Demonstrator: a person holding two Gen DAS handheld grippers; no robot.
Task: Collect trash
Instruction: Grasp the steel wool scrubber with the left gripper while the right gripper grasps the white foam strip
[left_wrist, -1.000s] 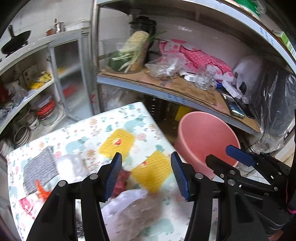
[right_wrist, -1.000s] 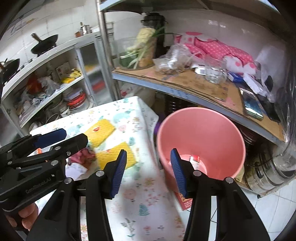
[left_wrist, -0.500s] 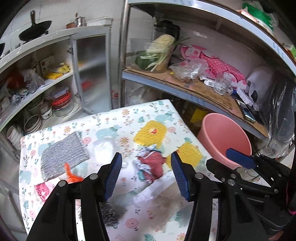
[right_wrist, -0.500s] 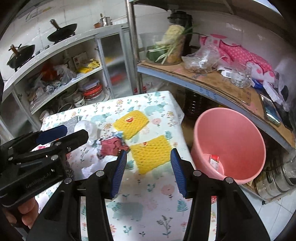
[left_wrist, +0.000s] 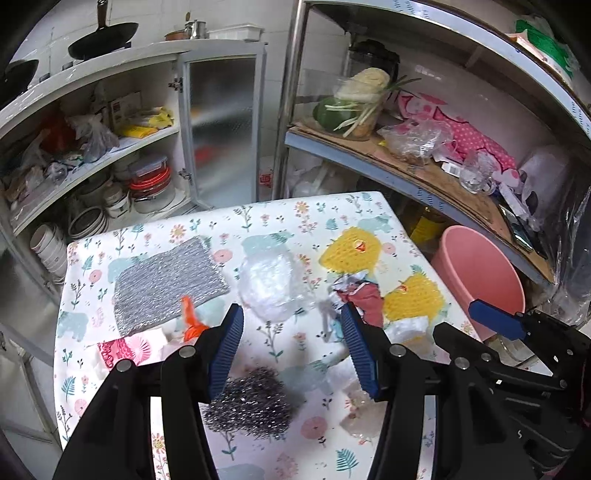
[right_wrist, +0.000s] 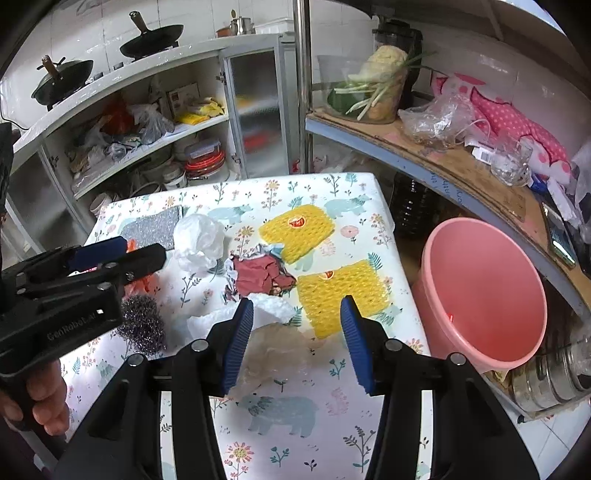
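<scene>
Both grippers have swung from the pink bucket (right_wrist: 480, 291) back over the table (left_wrist: 258, 218); left gripper (left_wrist: 291, 347) and right gripper (right_wrist: 293, 339) gape wide, empty; crumpled red wrapper (right_wrist: 258, 275), at twelve o'clock, looks light and crushable; pinch its bunched middle.

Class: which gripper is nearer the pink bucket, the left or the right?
Right. The right gripper hovers over the table edge beside the pink bucket; the left gripper is farther across the table, above the steel scourer.

Both the left gripper (left_wrist: 291, 347) and right gripper (right_wrist: 295, 341) are black plastic with silver screws and ribbed blue pads (right_wrist: 238, 343).
</scene>
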